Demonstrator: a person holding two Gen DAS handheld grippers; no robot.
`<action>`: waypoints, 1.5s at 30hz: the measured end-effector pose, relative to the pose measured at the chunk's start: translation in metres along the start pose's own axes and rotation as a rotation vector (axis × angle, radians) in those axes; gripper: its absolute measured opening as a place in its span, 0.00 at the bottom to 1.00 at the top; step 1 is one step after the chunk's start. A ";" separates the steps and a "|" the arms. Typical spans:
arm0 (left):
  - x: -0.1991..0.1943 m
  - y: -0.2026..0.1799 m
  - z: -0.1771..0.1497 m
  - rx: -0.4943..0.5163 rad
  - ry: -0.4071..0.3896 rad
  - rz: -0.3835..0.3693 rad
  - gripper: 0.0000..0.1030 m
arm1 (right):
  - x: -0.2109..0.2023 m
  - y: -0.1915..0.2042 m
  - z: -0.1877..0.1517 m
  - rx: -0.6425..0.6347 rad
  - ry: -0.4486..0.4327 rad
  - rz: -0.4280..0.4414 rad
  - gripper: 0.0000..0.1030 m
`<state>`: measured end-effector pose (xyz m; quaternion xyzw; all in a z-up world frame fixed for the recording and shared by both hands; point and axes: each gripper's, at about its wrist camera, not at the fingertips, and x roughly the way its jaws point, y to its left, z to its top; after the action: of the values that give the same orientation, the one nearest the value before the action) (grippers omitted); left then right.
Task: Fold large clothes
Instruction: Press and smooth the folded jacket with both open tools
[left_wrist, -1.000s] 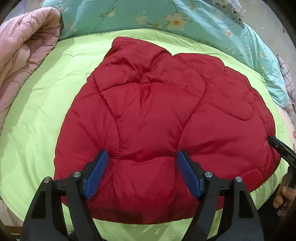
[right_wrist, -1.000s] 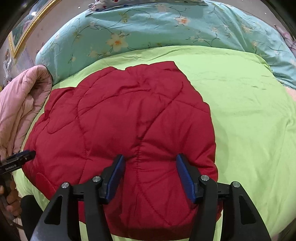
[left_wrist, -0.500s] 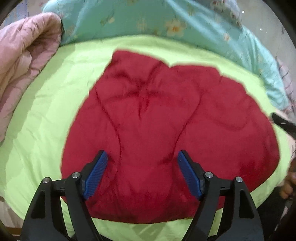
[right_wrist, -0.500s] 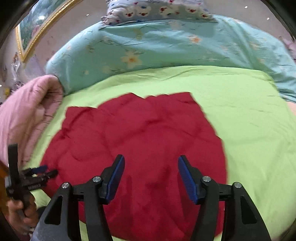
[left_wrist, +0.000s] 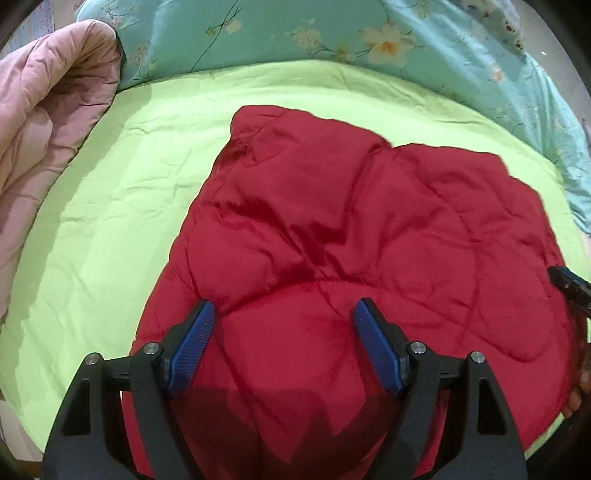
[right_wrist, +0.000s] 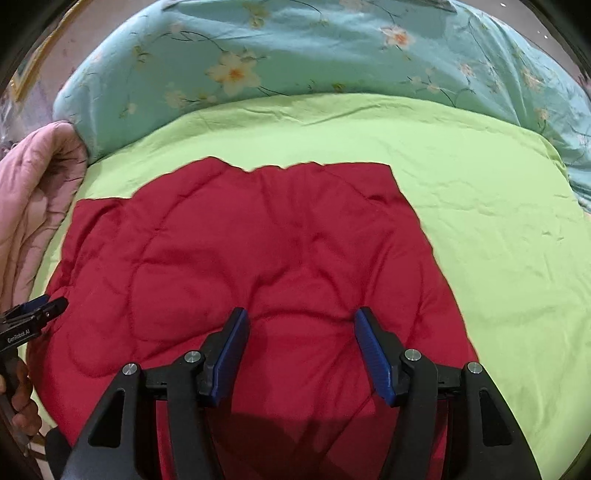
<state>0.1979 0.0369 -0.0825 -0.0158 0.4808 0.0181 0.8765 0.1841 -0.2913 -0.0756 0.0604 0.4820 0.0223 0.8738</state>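
Observation:
A red quilted padded garment (left_wrist: 351, 236) lies folded flat on the lime green bed sheet (left_wrist: 110, 206); it also shows in the right wrist view (right_wrist: 258, 258). My left gripper (left_wrist: 282, 339) is open and empty, held over the garment's near left part. My right gripper (right_wrist: 299, 347) is open and empty, held over the garment's near right part. The left gripper's tip shows at the left edge of the right wrist view (right_wrist: 33, 314). The right gripper's tip shows at the right edge of the left wrist view (left_wrist: 569, 286).
A teal floral duvet (right_wrist: 314, 55) is bunched along the far side of the bed. A pink quilted blanket (left_wrist: 44, 122) is heaped at the left. Bare green sheet (right_wrist: 498, 240) lies to the right of the garment.
Both grippers have drawn back and risen from the garment, so more of the bed shows. The garment lies flatter and squarer. Both stayed open.

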 end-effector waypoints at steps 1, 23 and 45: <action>-0.001 0.001 0.001 -0.003 0.002 0.000 0.77 | 0.001 -0.002 0.002 0.014 0.000 0.000 0.59; -0.078 -0.037 -0.094 0.131 -0.054 -0.096 0.76 | -0.088 0.035 -0.092 -0.087 -0.039 0.014 0.60; -0.055 -0.041 -0.102 0.151 -0.041 -0.074 0.84 | -0.063 0.023 -0.113 -0.024 -0.047 0.019 0.74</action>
<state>0.0842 -0.0100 -0.0904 0.0329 0.4617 -0.0501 0.8850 0.0557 -0.2656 -0.0798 0.0551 0.4605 0.0347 0.8853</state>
